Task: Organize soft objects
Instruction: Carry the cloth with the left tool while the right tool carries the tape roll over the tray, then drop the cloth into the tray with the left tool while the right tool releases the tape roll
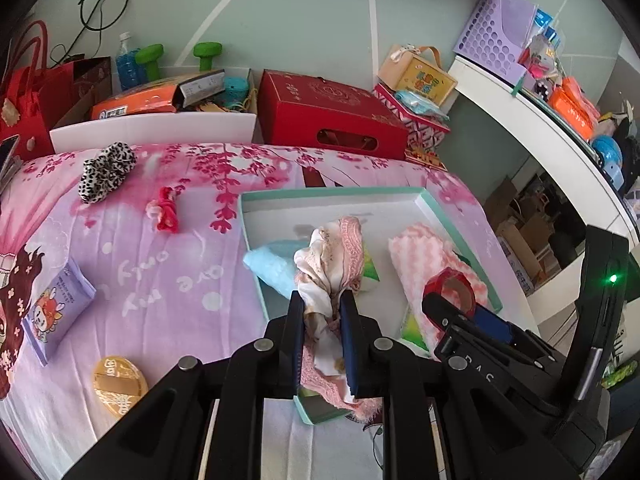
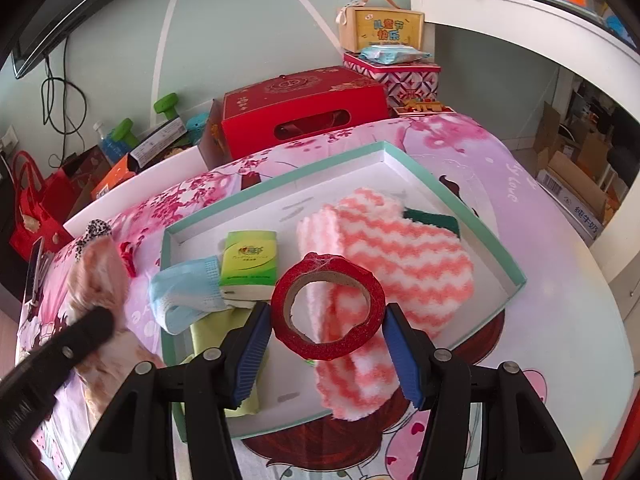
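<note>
Inside the tray (image 2: 516, 276) already: pink towel (image 2: 404, 256), blue cloth (image 2: 180, 296), tissue pack (image 2: 250, 264). Left claw (image 1: 322, 300) grips a floral cloth (image 1: 328, 256) over the tray; right claw (image 2: 326, 320) clamps red tape roll (image 2: 328, 306). Beyond the tray, spotted scrunchie (image 1: 106, 170) and red hairband (image 1: 166, 210) wait.

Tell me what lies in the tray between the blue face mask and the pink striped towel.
In the right wrist view, a green tissue pack lies between the blue face mask and the pink striped towel, inside the tray.

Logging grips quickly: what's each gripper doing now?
Left gripper: shut on pink cloth.
Right gripper: shut on red tape roll.
</note>
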Demonstrator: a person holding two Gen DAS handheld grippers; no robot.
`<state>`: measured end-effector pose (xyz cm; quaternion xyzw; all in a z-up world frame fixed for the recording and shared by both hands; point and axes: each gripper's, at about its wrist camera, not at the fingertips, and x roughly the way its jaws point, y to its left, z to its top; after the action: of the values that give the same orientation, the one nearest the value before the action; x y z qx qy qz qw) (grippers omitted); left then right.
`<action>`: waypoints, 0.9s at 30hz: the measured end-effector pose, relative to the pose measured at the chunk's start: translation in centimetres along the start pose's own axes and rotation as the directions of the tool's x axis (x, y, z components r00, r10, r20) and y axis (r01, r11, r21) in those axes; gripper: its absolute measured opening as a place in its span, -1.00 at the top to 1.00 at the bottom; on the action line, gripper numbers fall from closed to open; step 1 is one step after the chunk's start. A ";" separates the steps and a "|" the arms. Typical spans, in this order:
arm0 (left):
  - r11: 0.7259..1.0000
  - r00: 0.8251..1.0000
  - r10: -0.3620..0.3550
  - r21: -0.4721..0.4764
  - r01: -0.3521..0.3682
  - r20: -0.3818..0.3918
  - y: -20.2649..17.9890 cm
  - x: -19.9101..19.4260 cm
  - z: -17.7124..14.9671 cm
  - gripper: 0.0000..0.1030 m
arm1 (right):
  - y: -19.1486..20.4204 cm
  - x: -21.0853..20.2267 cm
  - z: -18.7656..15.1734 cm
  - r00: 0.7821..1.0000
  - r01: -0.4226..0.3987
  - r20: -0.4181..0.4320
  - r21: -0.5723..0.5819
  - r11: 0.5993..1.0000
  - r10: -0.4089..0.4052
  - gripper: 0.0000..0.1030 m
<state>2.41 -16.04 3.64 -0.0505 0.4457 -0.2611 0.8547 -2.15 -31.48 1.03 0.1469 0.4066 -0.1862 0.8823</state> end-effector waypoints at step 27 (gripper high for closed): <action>0.998 0.995 0.040 0.060 -0.034 -0.095 -0.8 4.0 -1.2 -0.26 | -0.9 -0.2 0.3 1.000 -0.013 0.005 0.029 1.000 0.013 -0.36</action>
<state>3.02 -18.53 0.27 -0.0046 0.4793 -0.2603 0.8382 -2.50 -32.37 1.28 0.1618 0.4010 -0.1865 0.8822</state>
